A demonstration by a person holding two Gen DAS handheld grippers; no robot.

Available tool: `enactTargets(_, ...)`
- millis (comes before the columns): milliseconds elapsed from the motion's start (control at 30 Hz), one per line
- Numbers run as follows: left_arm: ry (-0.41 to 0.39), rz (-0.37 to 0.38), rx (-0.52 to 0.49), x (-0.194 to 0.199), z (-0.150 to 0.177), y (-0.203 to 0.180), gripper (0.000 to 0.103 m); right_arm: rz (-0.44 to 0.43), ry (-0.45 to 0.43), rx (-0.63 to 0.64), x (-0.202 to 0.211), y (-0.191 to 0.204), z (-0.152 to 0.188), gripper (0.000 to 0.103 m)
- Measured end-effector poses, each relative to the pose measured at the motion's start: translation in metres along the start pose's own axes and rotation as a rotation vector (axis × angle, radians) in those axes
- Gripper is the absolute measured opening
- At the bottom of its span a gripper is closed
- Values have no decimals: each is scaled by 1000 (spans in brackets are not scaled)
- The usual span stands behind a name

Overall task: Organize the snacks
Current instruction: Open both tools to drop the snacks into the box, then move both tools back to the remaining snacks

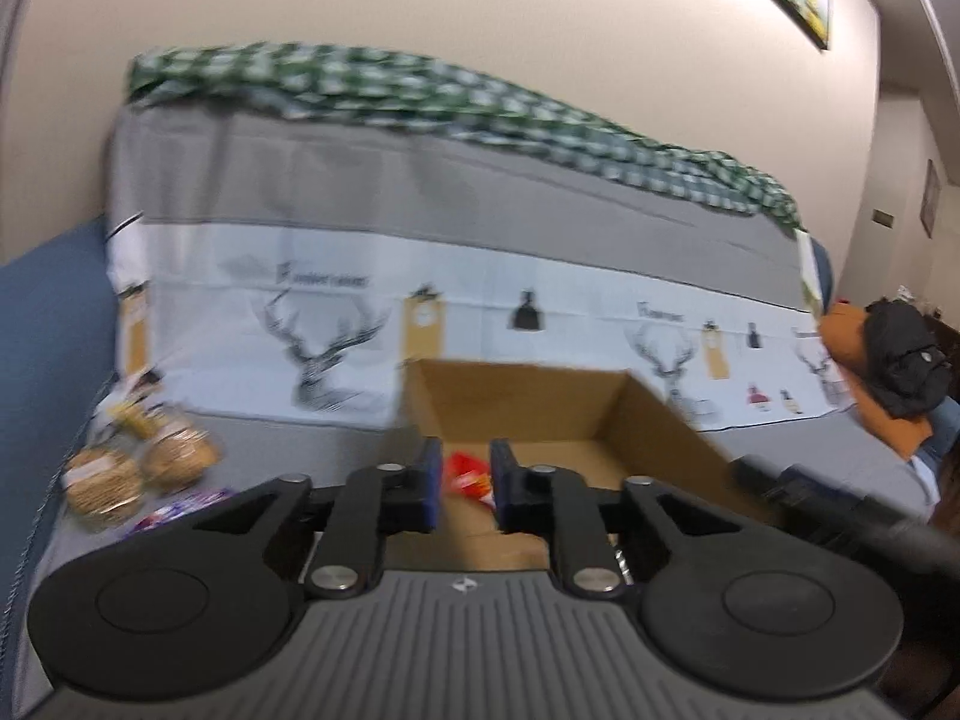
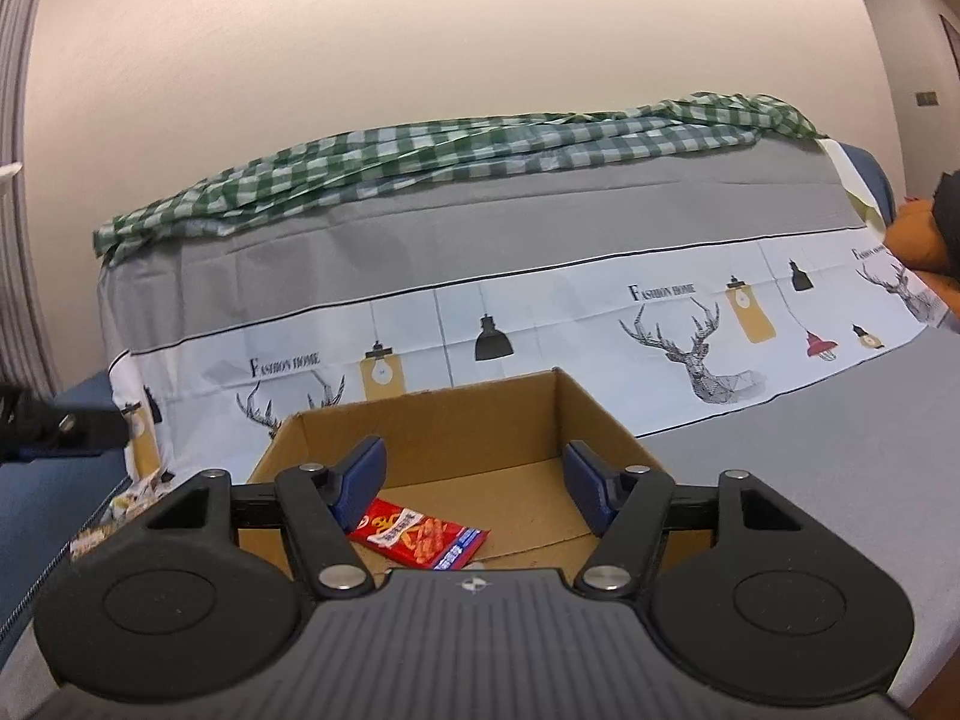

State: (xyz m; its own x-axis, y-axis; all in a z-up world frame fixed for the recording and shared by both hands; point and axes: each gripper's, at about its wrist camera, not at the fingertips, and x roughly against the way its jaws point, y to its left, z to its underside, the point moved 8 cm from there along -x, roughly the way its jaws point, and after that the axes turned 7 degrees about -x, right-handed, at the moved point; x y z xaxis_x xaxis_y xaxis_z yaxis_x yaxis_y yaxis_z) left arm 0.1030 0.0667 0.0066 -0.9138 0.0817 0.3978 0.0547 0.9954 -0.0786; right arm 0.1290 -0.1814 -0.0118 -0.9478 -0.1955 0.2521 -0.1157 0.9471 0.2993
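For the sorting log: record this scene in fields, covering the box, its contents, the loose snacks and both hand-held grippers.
box: cardboard box, open top, on the grey cover
inside: one red snack packet, lying flat
outside: loose snacks, left of the box
left hand-held gripper: shut, empty
right hand-held gripper: open, empty, facing the box
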Motion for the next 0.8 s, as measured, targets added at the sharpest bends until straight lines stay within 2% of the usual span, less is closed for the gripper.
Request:
enactTargets(67, 35, -22, 33, -6, 17, 29, 12, -14, 8, 1, 1, 2, 3, 51)
enactTargets(100, 46, -34, 42, -9, 24, 43, 11, -21, 14, -3, 1, 3, 4, 49)
enactTargets(167, 57, -61, 43, -19, 30, 68, 11, -32, 22, -5, 2, 6, 7, 40)
enactTargets(233, 37, -85, 56, -26, 32, 93, 11, -52, 35, -3, 3, 12, 11, 37)
enactTargets(300, 31, -116, 91, -31, 42, 117, 11, -67, 46, 15, 6, 19, 17, 36)
enactTargets(400, 40, -124, 286, -36, 49, 150, 11, -96, 65, 85, 7, 38, 25, 35)
enactTargets(500, 48, -143, 361, -42, 52, 169, 11, -138, 96, 143, 7, 60, 33, 33)
enactTargets(667, 67, -167, 489, -45, 59, 195, 11, -191, 165, 71, -8, 103, 31, 33)
enactTargets(800, 86, -238, 568, -42, 70, 216, 11, -235, 234, -15, -34, 155, 36, 33)
